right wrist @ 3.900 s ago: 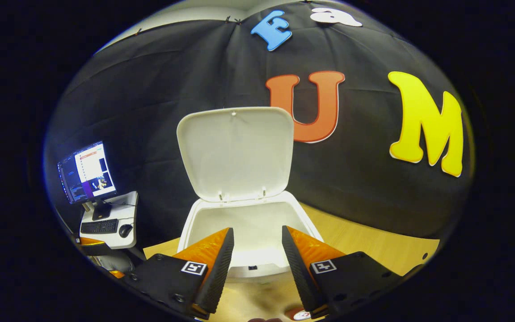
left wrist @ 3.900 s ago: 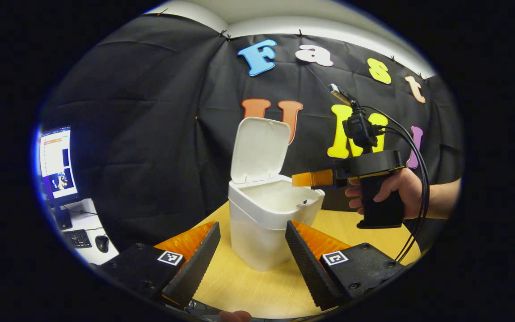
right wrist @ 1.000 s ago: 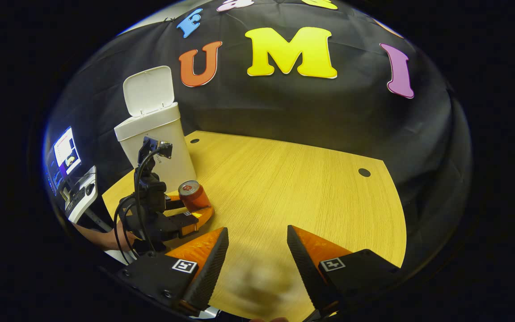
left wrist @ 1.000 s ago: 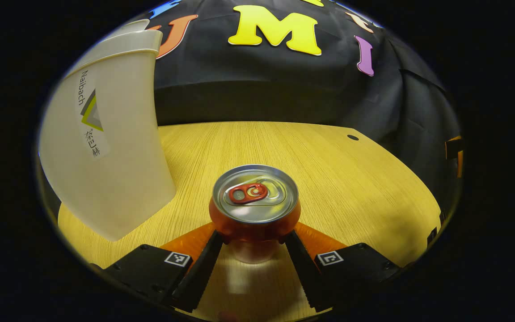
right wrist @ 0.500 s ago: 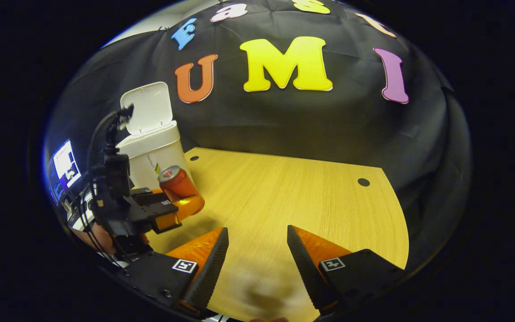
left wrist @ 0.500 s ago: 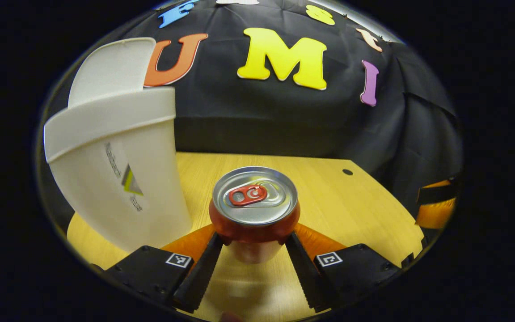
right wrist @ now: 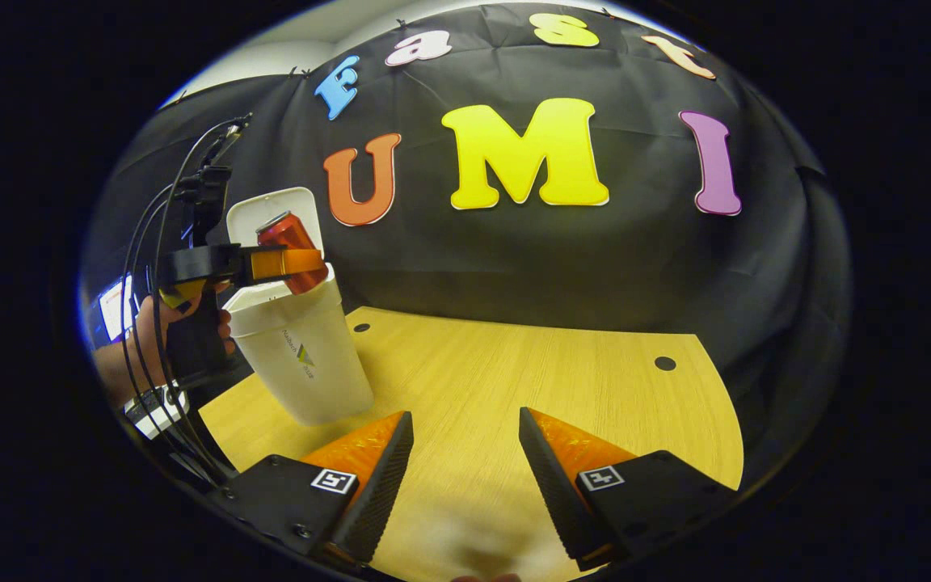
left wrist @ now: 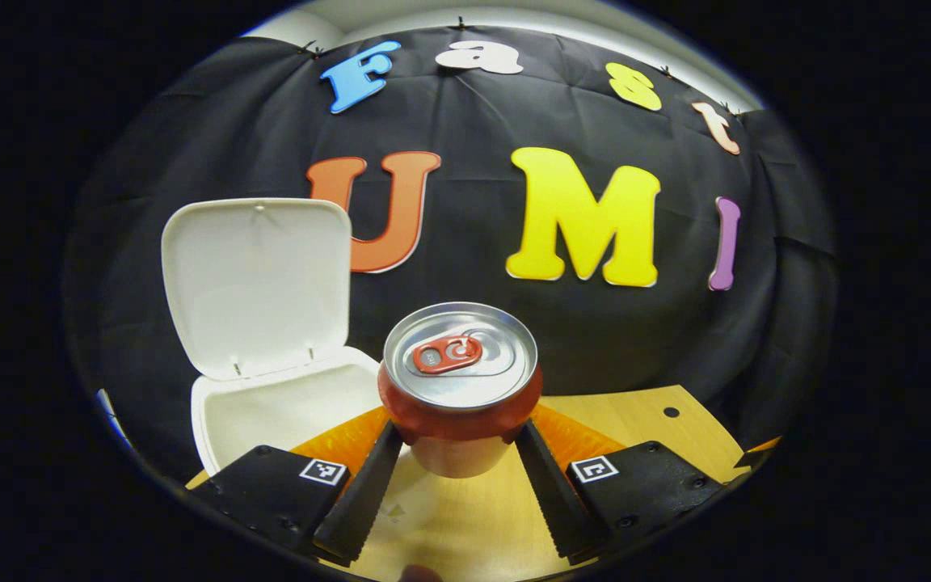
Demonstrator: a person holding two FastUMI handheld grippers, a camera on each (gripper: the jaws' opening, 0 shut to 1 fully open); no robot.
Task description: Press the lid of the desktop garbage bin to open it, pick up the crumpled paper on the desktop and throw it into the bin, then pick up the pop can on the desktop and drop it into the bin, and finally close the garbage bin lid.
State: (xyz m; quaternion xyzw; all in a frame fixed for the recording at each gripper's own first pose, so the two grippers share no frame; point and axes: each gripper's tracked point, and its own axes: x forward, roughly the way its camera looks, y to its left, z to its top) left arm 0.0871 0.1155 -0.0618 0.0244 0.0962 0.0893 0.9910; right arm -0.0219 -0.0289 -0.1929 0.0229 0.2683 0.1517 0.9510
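The worktop (right wrist: 514, 380) is lying far below me. The bin (left wrist: 271, 408), lid (left wrist: 259, 283) standing open, is sitting lower left of my left gripper (left wrist: 457, 461), whose jaws are clamping the upright pop can (left wrist: 460, 380) just right of the opening. My right gripper (right wrist: 461, 469) is idling, jaws wide and empty.

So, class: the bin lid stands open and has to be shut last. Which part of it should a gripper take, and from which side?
Judging by its pose, push rather than pinch. The lid stands upright on hinges at the back rim of the bin, so its top free edge gives most leverage. Come from behind and above and tip it forward. The right gripper is open and empty; the left gripper holds the pop can.
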